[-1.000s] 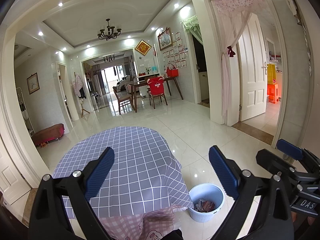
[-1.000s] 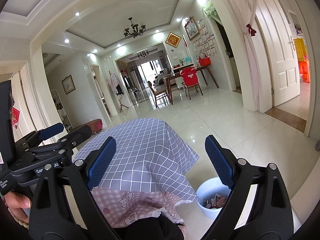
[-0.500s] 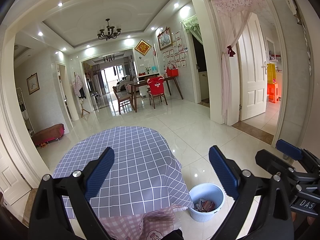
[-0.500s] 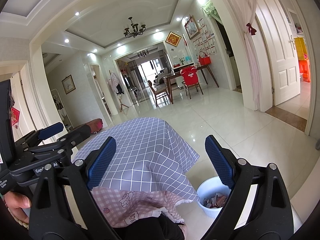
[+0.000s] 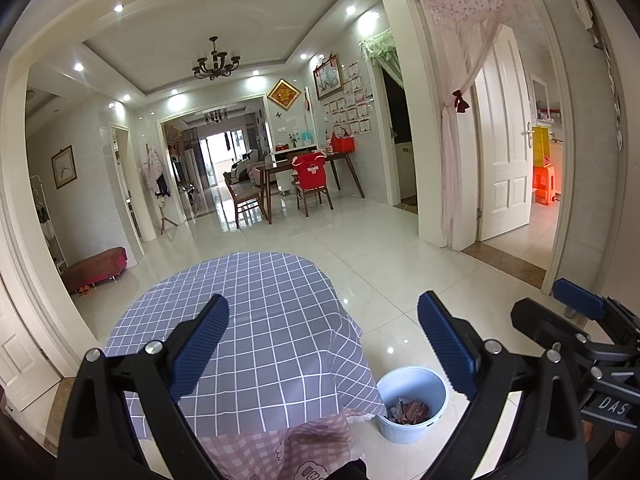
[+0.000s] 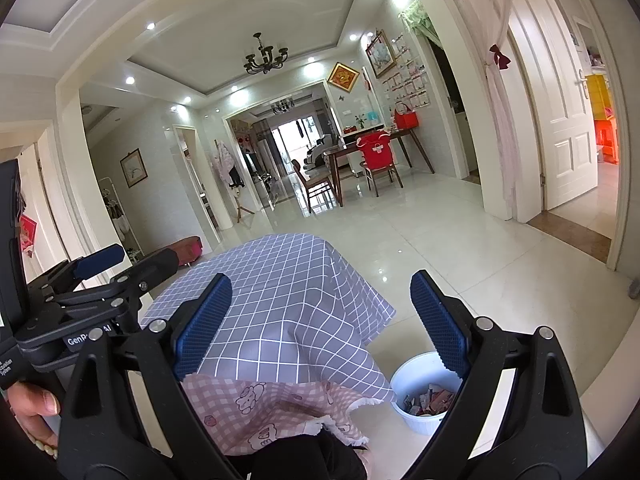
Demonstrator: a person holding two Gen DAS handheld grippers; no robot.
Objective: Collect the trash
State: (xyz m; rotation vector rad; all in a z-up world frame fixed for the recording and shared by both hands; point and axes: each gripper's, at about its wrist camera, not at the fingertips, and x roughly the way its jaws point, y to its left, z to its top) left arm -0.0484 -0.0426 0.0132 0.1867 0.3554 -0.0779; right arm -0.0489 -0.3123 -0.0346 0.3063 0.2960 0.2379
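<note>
Both claws are spread wide with nothing between their blue pads: the left gripper (image 5: 323, 350) hangs above the near part of the checked cloth, and the right gripper (image 6: 322, 326) is held beside it at about the same height, each showing at the edge of the other's view. Down on the floor to the right of the table stands the pale blue bin (image 5: 412, 408), a ribbed round tub close beside the hanging corner of the cloth; inside it lies the trash (image 5: 408, 410), a heap of crumpled wrappers in red, brown and white, seen again from the right wrist view (image 6: 428, 398). The table (image 5: 256, 320) is covered by a grey-blue tablecloth with a white grid, and its top shows nothing but the cloth. At the near edge a pink checked cloth (image 6: 256, 404) with cartoon sheep lies under the grey one. A hand (image 6: 34, 412) grips the left gripper's handle at the lower left of the right wrist view. White glossy floor tiles (image 5: 400, 248) stretch to the far side, where a dark dining table (image 5: 304, 170) stands with wooden chairs, one draped in a red cover (image 5: 310, 168). A black chandelier (image 5: 216, 66) hangs from the ceiling, and to the right a white door (image 5: 504, 152) stands open behind a pink curtain (image 5: 460, 92).
</note>
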